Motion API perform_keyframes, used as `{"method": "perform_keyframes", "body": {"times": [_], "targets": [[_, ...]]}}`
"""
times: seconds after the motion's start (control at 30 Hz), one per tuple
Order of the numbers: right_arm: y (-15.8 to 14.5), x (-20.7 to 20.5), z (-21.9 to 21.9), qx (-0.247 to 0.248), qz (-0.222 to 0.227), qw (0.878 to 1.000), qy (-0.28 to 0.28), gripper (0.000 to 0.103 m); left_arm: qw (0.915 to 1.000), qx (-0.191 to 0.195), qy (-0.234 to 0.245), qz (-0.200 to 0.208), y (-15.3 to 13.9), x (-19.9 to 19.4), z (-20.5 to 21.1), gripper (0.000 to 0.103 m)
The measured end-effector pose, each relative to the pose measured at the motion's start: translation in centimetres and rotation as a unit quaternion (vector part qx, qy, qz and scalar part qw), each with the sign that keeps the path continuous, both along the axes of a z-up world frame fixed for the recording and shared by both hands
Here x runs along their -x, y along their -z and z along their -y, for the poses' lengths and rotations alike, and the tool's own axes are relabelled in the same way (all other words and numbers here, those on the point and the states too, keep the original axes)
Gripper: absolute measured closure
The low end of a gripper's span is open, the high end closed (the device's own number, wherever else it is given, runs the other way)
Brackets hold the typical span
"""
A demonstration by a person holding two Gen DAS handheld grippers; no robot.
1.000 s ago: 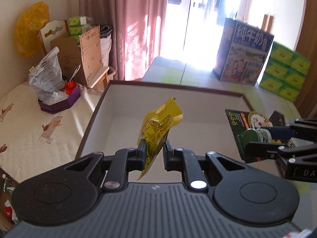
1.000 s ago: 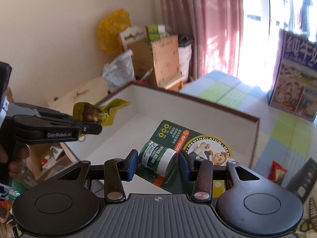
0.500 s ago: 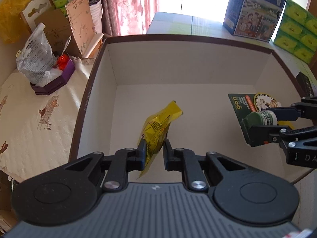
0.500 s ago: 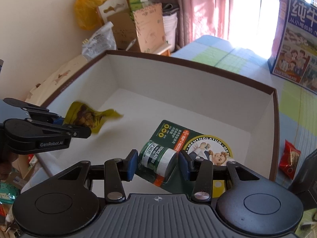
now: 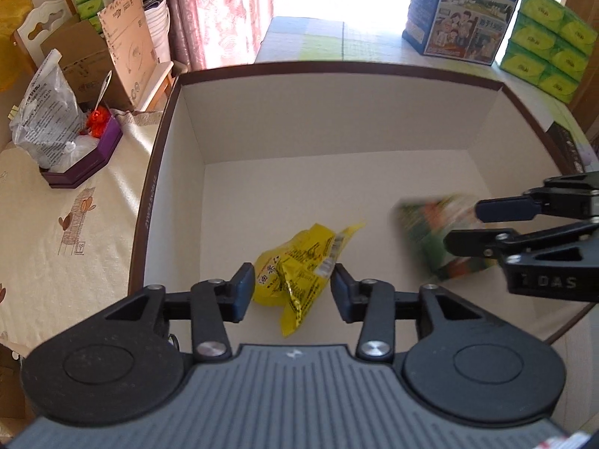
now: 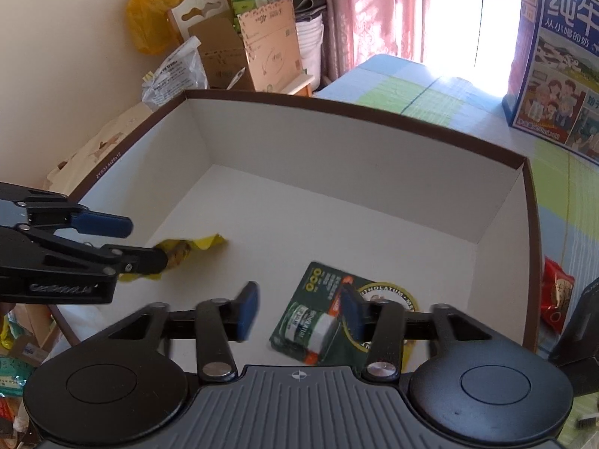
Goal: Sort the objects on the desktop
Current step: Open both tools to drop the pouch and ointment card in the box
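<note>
1. Sunlit bench (image 6: 430, 101) carries the white sorting box (image 5: 337, 71), directly ahead of both grippers.
2. Right gripper (image 6: 299, 308), released, hovers above its green ointment card (image 6: 318, 321), apparently dropped for sorting.
3. Left gripper (image 5: 287, 287), spread wide, straddles the yellow snack packet (image 5: 295, 262) lying inside.

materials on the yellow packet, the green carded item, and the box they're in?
Yellow packet: looks like thin plastic or foil film, glossy, crinkled, with printed text.
Green blister card: printed card backing, seemingly with a clear plastic bubble over a small green jar; blurred, so unsure.
Box: likely rigid paperboard, matte white inside, brown rim, crisp folded corners.
</note>
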State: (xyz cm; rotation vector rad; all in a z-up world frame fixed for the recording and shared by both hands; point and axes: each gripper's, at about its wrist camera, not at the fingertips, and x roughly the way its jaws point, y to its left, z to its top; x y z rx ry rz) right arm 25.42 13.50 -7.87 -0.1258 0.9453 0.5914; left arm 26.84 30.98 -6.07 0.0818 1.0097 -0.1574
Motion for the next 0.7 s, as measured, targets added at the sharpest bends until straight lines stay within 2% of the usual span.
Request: {"method": "perform_keyframes", "body": {"times": [0.03,0.07,0.17,0.23,0.4,0.7], "targets": [[-0.2,0.2,0.0,-0.001,0.005,1.0,0.001,0.025,1.0,0.001,0.002,0.003,-0.3,0.0,0.0,0.054],[-0.5,0.5,0.1,-0.001,0.009,1.0,0.0,0.023,1.0,0.001,0.004,0.005,-0.5,0.1,0.0,0.052],[-1.0,1.2,0.3,0.003,0.012,1.0,-0.002,0.017,0.9999,-0.001,0.007,0.015,-1.3,0.4,0.2,0.037],[-1.3,1.8,0.5,0.004,0.015,1.0,0.002,0.01,0.9997,0.004,0.01,0.021,-1.7,0.7,0.2,0.033],[-2.1,3.2,1.1,0.004,0.02,1.0,0.013,0.002,0.9995,0.007,0.017,0.027,-2.5,1.6,0.6,0.022],[-3.0,4.9,2.3,0.01,0.018,0.999,0.041,0.002,0.9993,-0.005,0.017,0.034,-3.2,3.3,1.2,0.013]]}}
